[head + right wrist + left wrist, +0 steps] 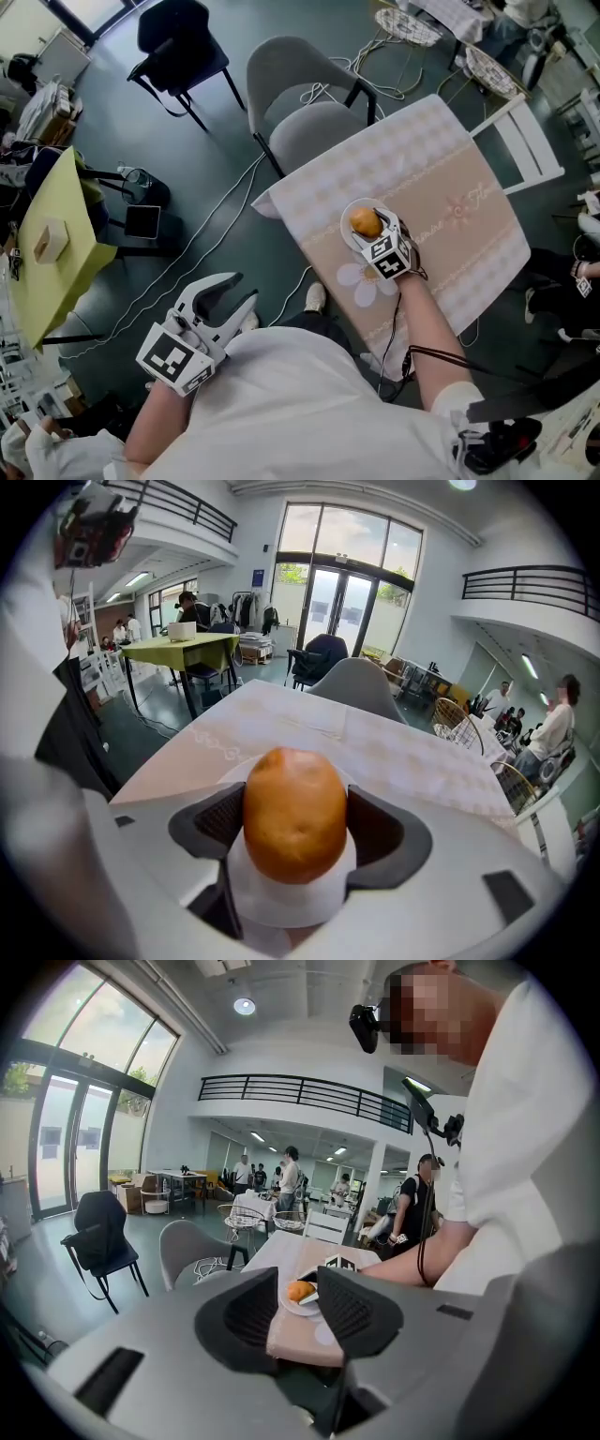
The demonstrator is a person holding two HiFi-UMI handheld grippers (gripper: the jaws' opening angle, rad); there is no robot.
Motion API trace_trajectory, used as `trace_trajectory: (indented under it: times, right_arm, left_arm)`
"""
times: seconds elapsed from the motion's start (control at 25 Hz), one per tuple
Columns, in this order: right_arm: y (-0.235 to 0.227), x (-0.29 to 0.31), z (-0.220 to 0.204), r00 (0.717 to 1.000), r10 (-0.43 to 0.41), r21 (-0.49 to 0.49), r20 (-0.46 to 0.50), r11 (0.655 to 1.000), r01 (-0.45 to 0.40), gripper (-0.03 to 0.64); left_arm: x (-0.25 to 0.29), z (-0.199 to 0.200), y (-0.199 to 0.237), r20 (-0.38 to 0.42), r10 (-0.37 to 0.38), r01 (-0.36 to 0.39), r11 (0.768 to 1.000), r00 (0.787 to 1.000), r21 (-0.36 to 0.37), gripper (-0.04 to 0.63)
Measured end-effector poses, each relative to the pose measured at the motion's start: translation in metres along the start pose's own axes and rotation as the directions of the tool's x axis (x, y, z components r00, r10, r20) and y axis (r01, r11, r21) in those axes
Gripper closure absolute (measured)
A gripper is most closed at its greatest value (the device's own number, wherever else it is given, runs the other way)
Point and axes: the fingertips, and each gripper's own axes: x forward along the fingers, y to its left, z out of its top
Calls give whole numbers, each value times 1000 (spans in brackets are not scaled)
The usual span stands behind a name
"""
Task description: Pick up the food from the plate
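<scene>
Food: A round, orange-brown food (294, 813) (maybe a bun, it is hard to tell) is seen on the plate (349, 212). It has not been lifted.
Plate: The small white plate is set on the table (469, 234), near the edge next to the person, so it can be reached with ease.
Right gripper: The right gripper (370, 225) is held low over the plate. Its jaws are spread wide, with one placed on each side of the food. The pads are right beside the food, but no squeeze is seen.
Why so: The jaws are likely put around the widest part of the food so that it can be gripped well when they are shut.
Left gripper: The left gripper (246, 287) is kept down by the person's side, well away from the table. Its jaws are held apart and nothing is between them. It is likely kept back because one gripper is enough for this food.
Head view: Both grippers are shown at once here, so the long gap between them can be seen.
Right gripper view: The pads next to the food are shown up close, which is hidden from above.
Left gripper view: The plate and food are seen far off through the open jaws. People at the back of the room are shown here too.
</scene>
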Motion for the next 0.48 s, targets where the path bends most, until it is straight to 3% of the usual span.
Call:
trace_trajectory:
  times: [0.48]
  right_arm:
    - [30, -51, 38, 996, -79, 109, 51, 991, 73, 266]
  left_arm:
    - [-36, -11, 15, 53, -73, 73, 997, 996, 3, 462]
